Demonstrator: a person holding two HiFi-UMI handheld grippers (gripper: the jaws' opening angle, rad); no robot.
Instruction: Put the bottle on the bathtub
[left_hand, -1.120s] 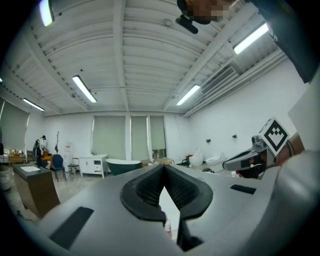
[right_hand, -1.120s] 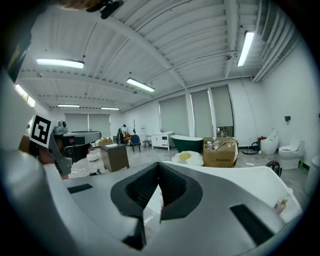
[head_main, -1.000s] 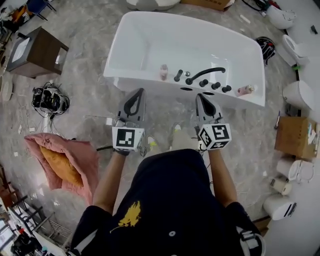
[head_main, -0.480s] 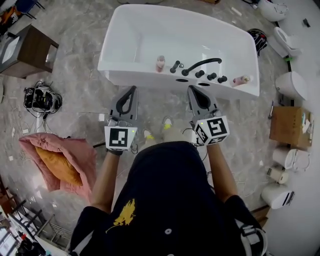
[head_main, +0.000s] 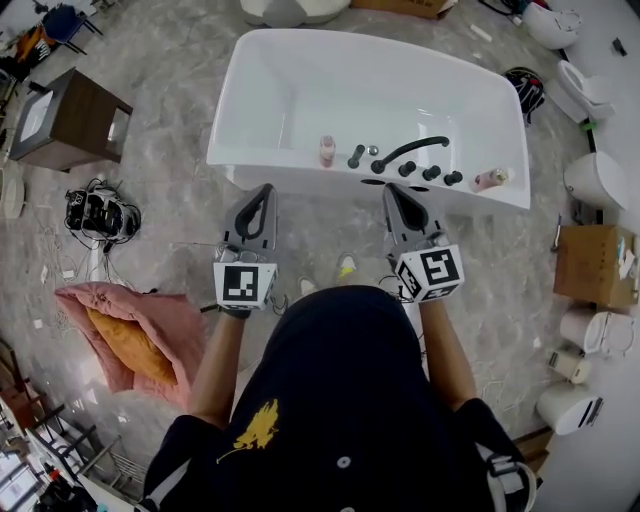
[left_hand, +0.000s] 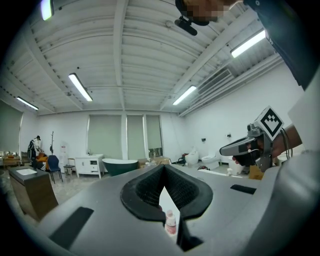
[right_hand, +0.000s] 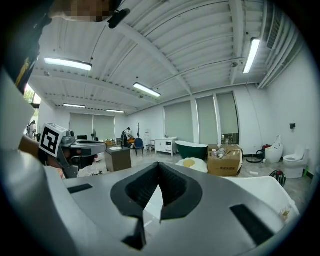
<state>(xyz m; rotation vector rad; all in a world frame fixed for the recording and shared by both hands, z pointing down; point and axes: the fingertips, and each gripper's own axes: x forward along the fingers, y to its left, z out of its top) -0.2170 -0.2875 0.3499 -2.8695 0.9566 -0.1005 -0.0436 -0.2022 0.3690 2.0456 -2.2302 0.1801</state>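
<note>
The person stands facing the long side of a white bathtub, with both grippers held out level in front and pointed at it. The left gripper has its jaws closed tip to tip with nothing between them. The right gripper is the same, jaws together and empty. Both stop short of the tub's near edge and touch nothing.

The pink bottle stands upright on the tub's near ledge, just left of the black faucet and its row of black knobs. It lies ahead of the left gripper and a little to that gripper's right. In the left gripper view it shows small and far off through the gap behind the closed jaws. A second pink bottle seems to lie on its side at the right end of the same ledge.

On the floor to the left are a dark wooden cabinet and a pink cushion. A cardboard box sits at the right.
</note>
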